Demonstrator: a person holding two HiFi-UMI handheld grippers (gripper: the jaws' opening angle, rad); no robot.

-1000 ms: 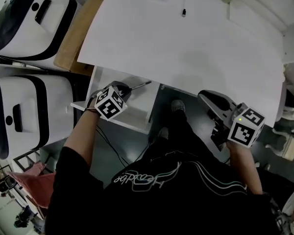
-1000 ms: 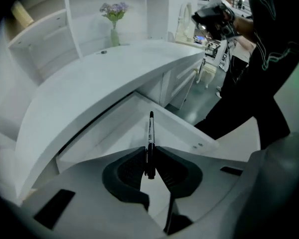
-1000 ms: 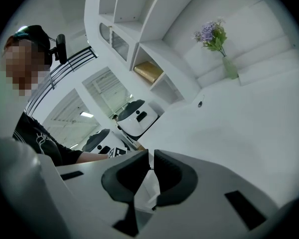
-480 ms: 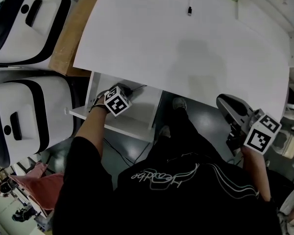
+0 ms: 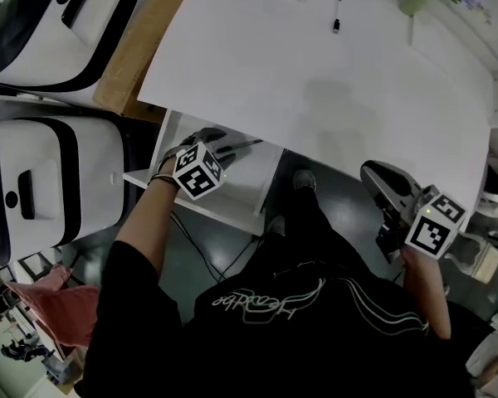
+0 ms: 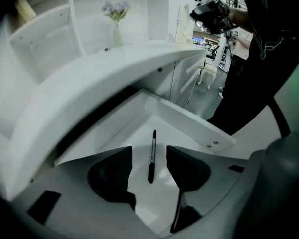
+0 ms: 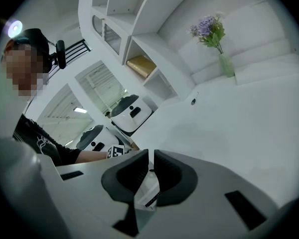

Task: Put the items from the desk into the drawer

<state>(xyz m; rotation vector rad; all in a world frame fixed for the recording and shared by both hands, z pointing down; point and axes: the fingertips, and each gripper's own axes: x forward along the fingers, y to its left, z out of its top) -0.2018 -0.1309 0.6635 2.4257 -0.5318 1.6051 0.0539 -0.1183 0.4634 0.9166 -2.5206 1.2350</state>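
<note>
Pen (image 6: 151, 156) lies flat on drawer (image 6: 134, 133) floor, apparently released; left gripper (image 6: 149, 151) jaws just opened, straddling it, no contact. Right gripper (image 7: 151, 156) nearly closed, empty, idle. Small dark item (image 5: 336, 25) on desk (image 5: 315, 89), pending

Overhead head view; gripper views toward desk (image 5: 315, 98)

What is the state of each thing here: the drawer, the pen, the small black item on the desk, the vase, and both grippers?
Drawer: open.
Pen: lying loose on the drawer floor.
Small black item: lying on the desk.
Vase: upright.
Left gripper: open, jaws have just been opening, pen between them untouched.
Right gripper: jaws together, empty.
</note>
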